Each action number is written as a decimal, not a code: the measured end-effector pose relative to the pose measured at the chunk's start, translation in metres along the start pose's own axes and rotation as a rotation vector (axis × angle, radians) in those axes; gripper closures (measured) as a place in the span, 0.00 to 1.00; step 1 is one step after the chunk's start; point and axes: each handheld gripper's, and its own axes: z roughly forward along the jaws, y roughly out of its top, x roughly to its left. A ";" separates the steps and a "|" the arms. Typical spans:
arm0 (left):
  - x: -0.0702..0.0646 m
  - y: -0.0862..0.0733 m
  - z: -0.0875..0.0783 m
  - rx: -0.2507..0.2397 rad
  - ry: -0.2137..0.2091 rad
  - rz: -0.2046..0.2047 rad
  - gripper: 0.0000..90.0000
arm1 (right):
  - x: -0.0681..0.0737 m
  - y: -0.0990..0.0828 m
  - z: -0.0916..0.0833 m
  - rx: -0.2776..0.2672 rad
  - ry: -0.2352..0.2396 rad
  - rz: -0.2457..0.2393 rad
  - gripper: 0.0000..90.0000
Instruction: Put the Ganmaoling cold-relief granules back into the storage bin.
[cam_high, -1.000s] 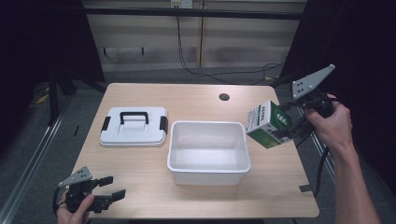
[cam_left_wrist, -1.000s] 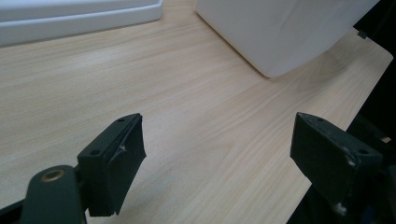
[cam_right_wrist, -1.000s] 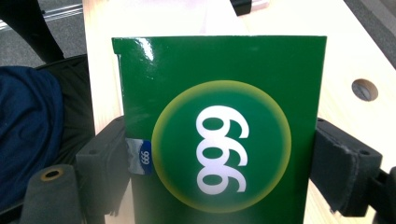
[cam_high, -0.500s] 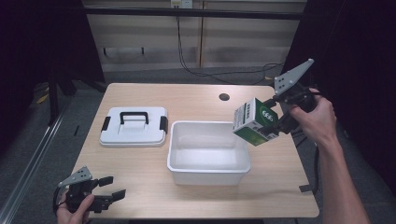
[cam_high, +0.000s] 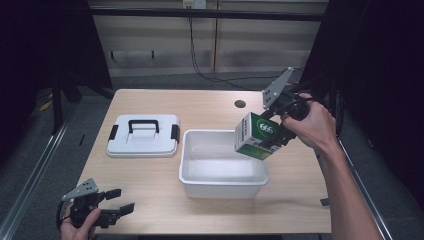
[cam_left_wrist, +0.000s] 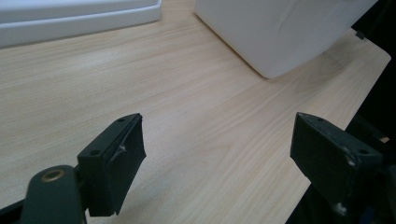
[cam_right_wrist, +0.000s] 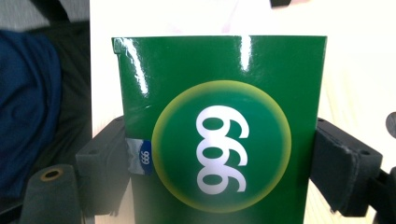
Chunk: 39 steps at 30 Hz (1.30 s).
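- Resting at the near-left corner of the table (cam_high: 210, 102), left gripper (cam_high: 118, 209) sits in the person's hand, jaws spread wide, nothing btwn them; its own view has bare wood under the jaws.
- Mid-table: white bin (cam_high: 222, 185), open top, sitting just right of centre.
- Left of the bin, a bit farther back: white lid (cam_high: 144, 145) w/ black handle, flat on the wood, apart from the bin.
- Right gripper (cam_high: 272, 134) up in the air over the bin's right rim, jaws pinching a green box (cam_right_wrist: 219, 130) by its sides; box tilted, marked w/ white digits in a yellow-ringed circle.
- Far side: small dark hole (cam_high: 240, 104) in the tabletop.
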 end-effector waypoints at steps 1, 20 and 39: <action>0.000 0.000 0.000 0.001 0.000 -0.001 0.20 | 0.000 0.001 0.003 0.014 -0.002 -0.002 0.18; 0.000 0.000 0.001 0.002 -0.004 -0.004 0.20 | -0.001 0.024 0.051 0.217 0.049 -0.135 0.18; 0.000 0.000 0.000 0.001 -0.002 -0.003 0.20 | -0.001 0.031 0.083 0.370 0.036 -0.122 0.17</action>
